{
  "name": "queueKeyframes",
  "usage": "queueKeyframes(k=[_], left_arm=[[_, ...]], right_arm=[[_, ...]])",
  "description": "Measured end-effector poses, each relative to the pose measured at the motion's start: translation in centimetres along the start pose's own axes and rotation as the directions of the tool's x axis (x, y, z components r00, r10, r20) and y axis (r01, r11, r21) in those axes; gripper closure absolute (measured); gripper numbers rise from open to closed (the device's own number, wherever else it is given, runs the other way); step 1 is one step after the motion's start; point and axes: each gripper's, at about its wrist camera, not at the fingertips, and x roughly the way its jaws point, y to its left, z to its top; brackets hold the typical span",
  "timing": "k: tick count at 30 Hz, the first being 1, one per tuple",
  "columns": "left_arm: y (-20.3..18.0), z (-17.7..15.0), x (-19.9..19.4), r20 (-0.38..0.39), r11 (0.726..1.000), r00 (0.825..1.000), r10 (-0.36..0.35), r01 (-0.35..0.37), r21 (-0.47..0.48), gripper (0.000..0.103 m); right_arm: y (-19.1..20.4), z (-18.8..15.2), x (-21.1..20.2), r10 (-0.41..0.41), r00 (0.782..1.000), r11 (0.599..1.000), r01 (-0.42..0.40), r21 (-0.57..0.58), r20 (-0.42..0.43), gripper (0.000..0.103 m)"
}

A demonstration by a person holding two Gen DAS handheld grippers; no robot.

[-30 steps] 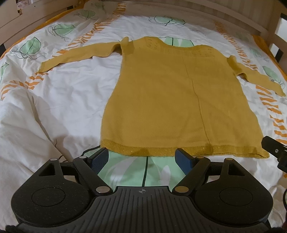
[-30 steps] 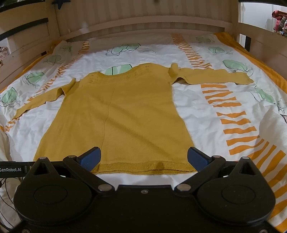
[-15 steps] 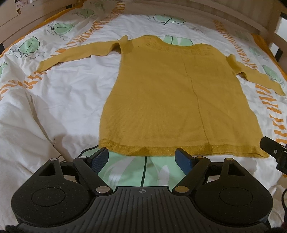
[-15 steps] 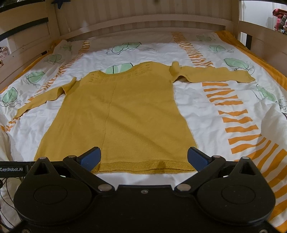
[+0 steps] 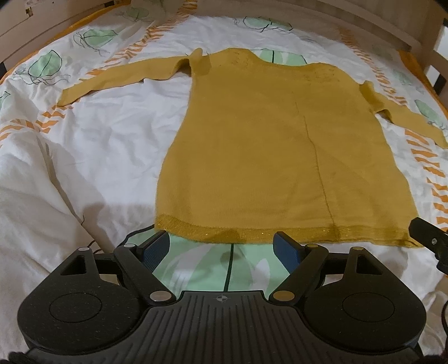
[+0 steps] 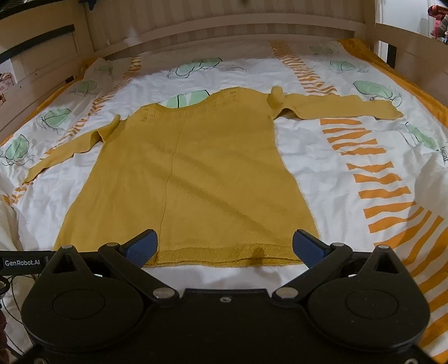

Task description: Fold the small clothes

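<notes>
A mustard-yellow knit sweater lies flat on the bed, hem toward me, both sleeves spread out sideways. It also shows in the right wrist view. My left gripper is open and empty, hovering just before the left part of the hem. My right gripper is open and empty, its blue pads straddling the right part of the hem. The right gripper's edge shows in the left wrist view.
The white bedsheet has green leaves and orange stripes, and is rumpled at the left. A wooden bed frame runs along the far side and both sides. A cable lies at the lower left.
Both grippers have moved forward a little toward the sweater's hem. Both stay open and the sweater has not moved.
</notes>
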Motion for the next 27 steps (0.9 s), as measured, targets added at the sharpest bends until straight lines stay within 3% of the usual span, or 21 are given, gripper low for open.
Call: queueKeyframes(k=[15, 22, 27], left_arm=[[0.8, 4.3, 2.0, 0.008, 1.0, 1.0, 0.007, -0.008, 0.006, 0.022], [1.0, 7.8, 3.3, 0.039, 0.999, 0.999, -0.032, 0.032, 0.001, 0.022], [0.2, 11.0, 4.4, 0.064, 0.995, 0.993, -0.095, 0.093, 0.03, 0.022]], right_arm=[[-1.7, 2.7, 3.1, 0.024, 0.997, 1.0, -0.022, 0.022, -0.067, 0.001], [-3.5, 4.8, 4.7, 0.007, 0.997, 0.999, -0.003, 0.037, -0.083, 0.001], [-4.8, 6.9, 6.0, 0.037, 0.996, 0.999, -0.036, 0.02, -0.075, 0.001]])
